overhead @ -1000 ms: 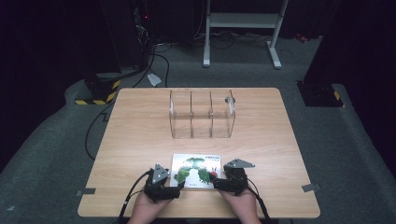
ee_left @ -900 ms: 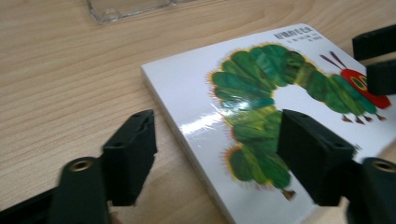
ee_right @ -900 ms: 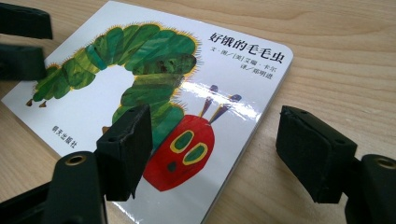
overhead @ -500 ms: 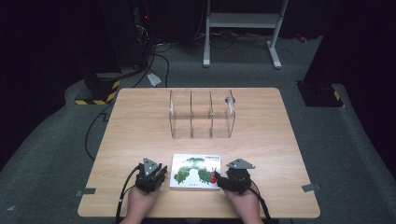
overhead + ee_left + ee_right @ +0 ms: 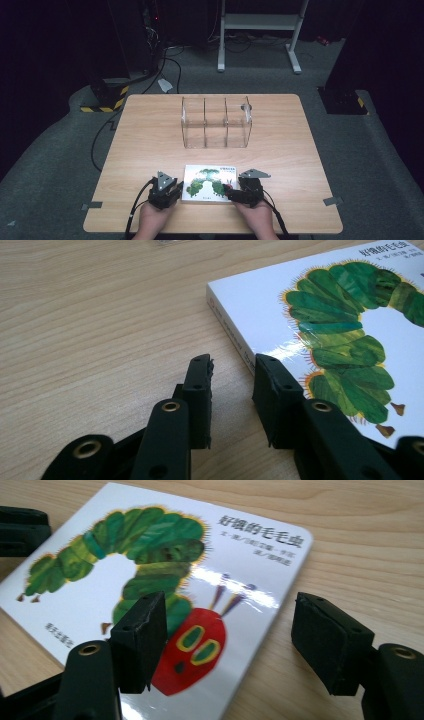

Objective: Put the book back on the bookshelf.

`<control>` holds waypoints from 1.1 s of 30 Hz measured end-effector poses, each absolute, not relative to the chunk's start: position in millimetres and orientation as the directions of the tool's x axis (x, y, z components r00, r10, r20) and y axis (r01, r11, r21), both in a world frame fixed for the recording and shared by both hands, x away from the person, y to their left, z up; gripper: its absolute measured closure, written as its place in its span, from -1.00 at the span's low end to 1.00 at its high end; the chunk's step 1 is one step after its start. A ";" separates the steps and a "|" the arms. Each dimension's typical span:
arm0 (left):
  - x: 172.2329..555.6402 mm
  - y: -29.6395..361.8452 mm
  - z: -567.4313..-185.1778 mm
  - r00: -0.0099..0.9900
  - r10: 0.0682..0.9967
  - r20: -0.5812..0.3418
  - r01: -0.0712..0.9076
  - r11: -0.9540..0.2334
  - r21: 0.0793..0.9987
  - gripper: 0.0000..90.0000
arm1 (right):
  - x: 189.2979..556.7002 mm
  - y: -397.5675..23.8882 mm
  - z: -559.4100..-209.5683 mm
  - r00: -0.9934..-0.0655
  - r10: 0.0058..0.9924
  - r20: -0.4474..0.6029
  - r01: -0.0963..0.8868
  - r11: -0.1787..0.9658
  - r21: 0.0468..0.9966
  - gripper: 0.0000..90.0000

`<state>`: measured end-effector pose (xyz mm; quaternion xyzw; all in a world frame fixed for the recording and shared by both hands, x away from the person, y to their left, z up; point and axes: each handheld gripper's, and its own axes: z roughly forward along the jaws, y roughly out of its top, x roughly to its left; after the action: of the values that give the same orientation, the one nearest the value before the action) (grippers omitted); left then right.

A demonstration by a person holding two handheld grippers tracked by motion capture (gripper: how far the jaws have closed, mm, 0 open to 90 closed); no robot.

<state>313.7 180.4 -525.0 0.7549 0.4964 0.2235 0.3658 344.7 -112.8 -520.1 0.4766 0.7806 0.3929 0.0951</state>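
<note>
High view: book (image 5: pixel 210 183) lies between left gripper (image 5: pixel 167 192) and right gripper (image 5: pixel 239 192).

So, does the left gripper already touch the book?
Cannot tell. In the left gripper view, the left gripper has one jaw over the book's edge, the other beside it, but no contact or gap is plain.
</note>
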 end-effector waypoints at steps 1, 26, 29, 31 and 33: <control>313.3 179.6 -525.3 0.406 0.913 -0.025 0.584 -0.239 0.776 0.55 | 344.8 -110.9 -520.1 -0.537 0.810 0.237 0.668 0.236 0.706 -0.37; 311.2 175.4 -526.6 0.416 0.909 0.020 0.571 -0.278 0.772 0.56 | 319.7 -126.4 -499.9 -0.525 0.765 0.373 0.637 0.062 0.768 -0.25; 310.7 174.9 -526.6 0.419 0.908 0.025 0.571 -0.285 0.770 0.56 | 320.8 -127.0 -500.8 -0.516 0.771 0.372 0.635 0.054 0.770 -0.19; 310.2 174.1 -526.7 0.424 0.905 0.033 0.565 -0.293 0.771 0.56 | 324.2 -126.2 -501.3 -0.505 0.779 0.372 0.640 0.048 0.767 -0.20; 309.6 173.7 -526.4 0.431 0.901 0.037 0.564 -0.301 0.769 0.55 | 329.8 -125.4 -501.3 -0.503 0.784 0.363 0.635 0.050 0.770 -0.20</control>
<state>309.6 173.7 -526.4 0.7699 0.4759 0.2406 0.3505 329.8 -125.4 -501.3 0.4927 0.7205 0.4818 0.0773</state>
